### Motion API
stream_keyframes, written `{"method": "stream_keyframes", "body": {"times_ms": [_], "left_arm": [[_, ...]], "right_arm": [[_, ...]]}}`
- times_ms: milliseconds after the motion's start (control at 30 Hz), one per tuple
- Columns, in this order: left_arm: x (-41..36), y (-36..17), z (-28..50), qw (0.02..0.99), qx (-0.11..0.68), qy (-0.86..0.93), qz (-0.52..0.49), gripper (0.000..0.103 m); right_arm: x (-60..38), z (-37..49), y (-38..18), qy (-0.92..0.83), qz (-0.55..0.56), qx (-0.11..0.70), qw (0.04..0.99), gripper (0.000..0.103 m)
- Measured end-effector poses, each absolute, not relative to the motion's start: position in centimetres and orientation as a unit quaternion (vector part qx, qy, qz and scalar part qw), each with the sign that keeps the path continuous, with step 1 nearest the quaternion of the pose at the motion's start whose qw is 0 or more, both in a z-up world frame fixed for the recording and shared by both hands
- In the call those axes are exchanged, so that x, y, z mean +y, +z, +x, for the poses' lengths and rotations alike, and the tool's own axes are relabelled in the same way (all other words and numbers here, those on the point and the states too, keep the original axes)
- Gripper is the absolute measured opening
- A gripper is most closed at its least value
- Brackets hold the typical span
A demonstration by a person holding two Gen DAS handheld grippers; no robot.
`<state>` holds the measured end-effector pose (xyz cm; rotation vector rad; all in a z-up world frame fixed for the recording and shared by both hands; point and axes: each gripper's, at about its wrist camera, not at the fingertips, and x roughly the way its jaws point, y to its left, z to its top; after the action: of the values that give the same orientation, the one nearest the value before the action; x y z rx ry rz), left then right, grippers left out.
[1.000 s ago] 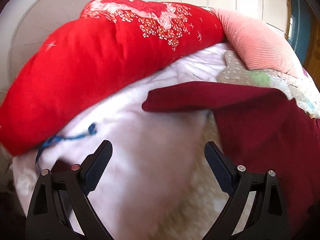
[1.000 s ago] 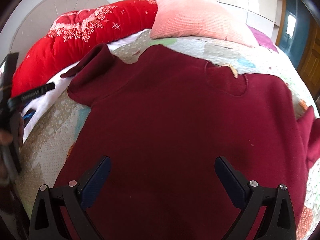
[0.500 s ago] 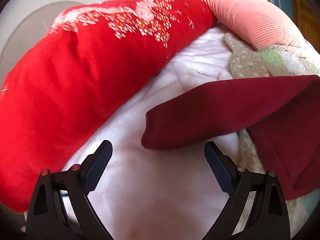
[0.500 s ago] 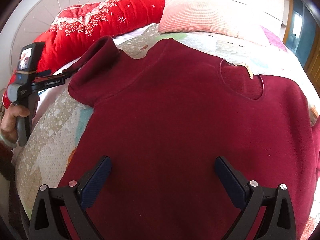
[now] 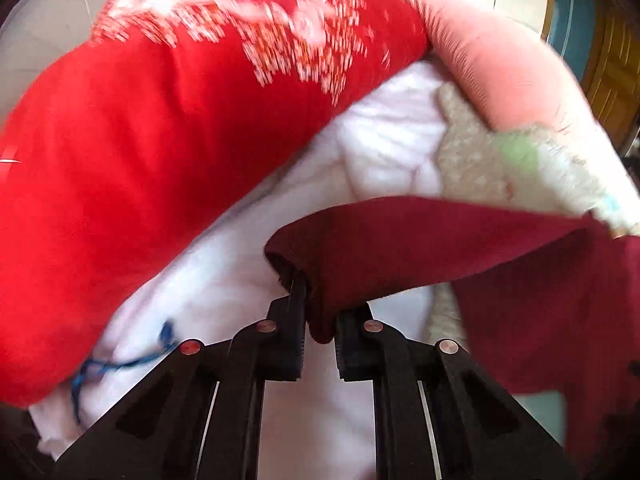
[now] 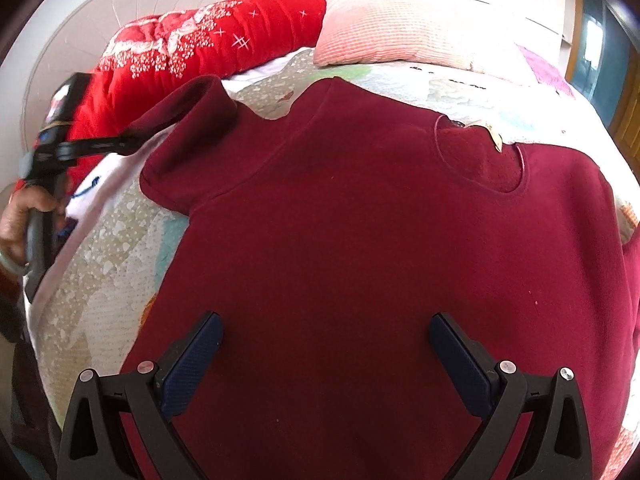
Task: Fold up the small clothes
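Over on the left, the left gripper (image 5: 320, 334) is clenched on the cuff of the maroon sweater (image 6: 360, 240), its sleeve (image 5: 420, 248) lifted over a white sheet (image 5: 224, 280); behind it lies a red quilt (image 5: 140, 140), beside a pink pillow (image 6: 392, 36); the sweater's body lies flat, front up, on the patchwork bedspread (image 6: 112, 264); at the right, the right gripper (image 6: 326, 340) hangs over the hem, jaws spread wide, grasping nothing.
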<state>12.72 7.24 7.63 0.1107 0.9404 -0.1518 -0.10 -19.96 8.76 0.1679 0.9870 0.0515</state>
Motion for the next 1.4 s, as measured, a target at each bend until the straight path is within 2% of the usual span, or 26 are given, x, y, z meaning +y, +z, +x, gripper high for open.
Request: {"method": "stream_keyframes", "body": {"times_ms": [233,467,733,900,1100,1367,1400], "left_arm": [[4.6,14.3,5.1,0.878,0.455,-0.148,0.037,0.010],[-2.0,16.5,-4.1,0.845,0.472,-0.245,0.046,0.010],[-8.0,12.8,-10.4,0.811,0.502,-0.301,0.021,0.010],[-7.4,11.0,-13.2,0.811,0.507,-0.291,-0.013,0.010],[-5.6,9.0,-14.7,0.808,0.518,-0.275,-0.049,0.010],[-4.1,9.4,-14.8,0.818,0.503,-0.272,-0.067,0.010],[-3.8,9.4,-15.0,0.818,0.501,-0.272,-0.070,0.010]], "right_arm": [[-21.9,-1.9,9.9,0.024,0.127,0.454,0.882,0.103],[-25.3,-5.1,11.9,0.008,0.158,0.422,0.892,0.103],[-29.2,-8.5,12.6,0.004,0.223,0.403,0.888,0.103],[-28.3,-7.8,10.8,0.115,0.341,0.409,0.839,0.103],[-23.9,-4.2,8.0,0.197,0.426,0.434,0.769,0.103],[-18.2,-0.8,8.0,0.217,0.387,0.454,0.773,0.103],[-17.6,-0.6,8.1,0.219,0.380,0.453,0.776,0.097]]}}
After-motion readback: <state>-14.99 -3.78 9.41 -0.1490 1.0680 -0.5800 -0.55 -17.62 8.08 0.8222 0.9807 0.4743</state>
